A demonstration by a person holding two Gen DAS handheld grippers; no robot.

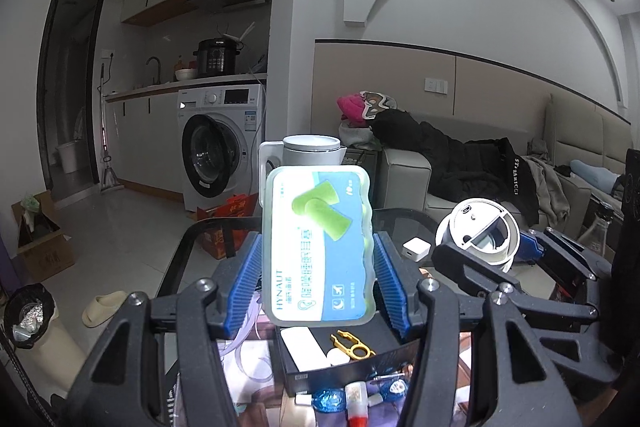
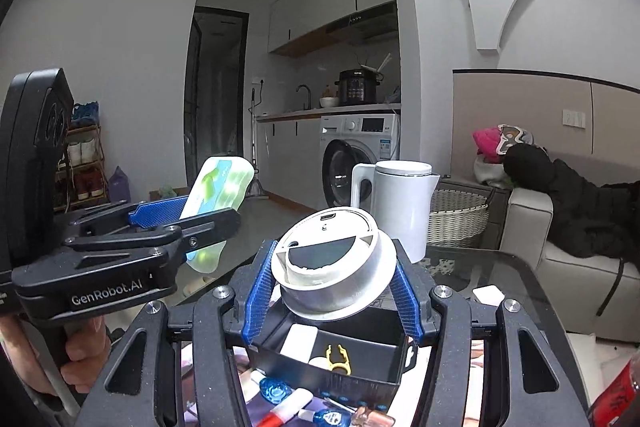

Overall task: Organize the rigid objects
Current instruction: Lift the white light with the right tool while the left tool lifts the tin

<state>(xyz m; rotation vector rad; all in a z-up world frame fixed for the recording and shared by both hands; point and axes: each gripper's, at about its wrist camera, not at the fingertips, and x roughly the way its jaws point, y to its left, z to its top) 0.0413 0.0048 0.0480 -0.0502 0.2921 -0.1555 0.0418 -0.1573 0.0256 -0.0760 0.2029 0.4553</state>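
Clearly the sorting is partway through: some small items already lie in the open black rectangular tray [image 2: 360, 373] on the glass-topped table [image 2: 516, 271], while others lie loose just in front of it. Inside the tray sit a flat white oblong piece [image 2: 298, 341], a yellow plastic clip-shaped tool [image 2: 338, 359] and a small white round piece [image 1: 338, 357]. Outside it, on the printed mat, are blue wrapped sweets [image 2: 274, 391], a white tube with a red cap [image 2: 286, 409] and a small amber bottle [image 2: 370, 418]; these appear still to be put away.

Both hands are loaded. The left gripper [image 1: 318, 267] clamps a translucent flat plastic earplug case with a green-and-blue label [image 1: 318, 247] upright between its blue ribbed pads, held in the air above the tray. The right gripper [image 2: 334, 283] squeezes a round white plastic device with a dark crescent window [image 2: 332, 263] by its sides, also raised over the tray. Judging by that, each held piece is likely headed into the tray next, though neither has been set down yet.
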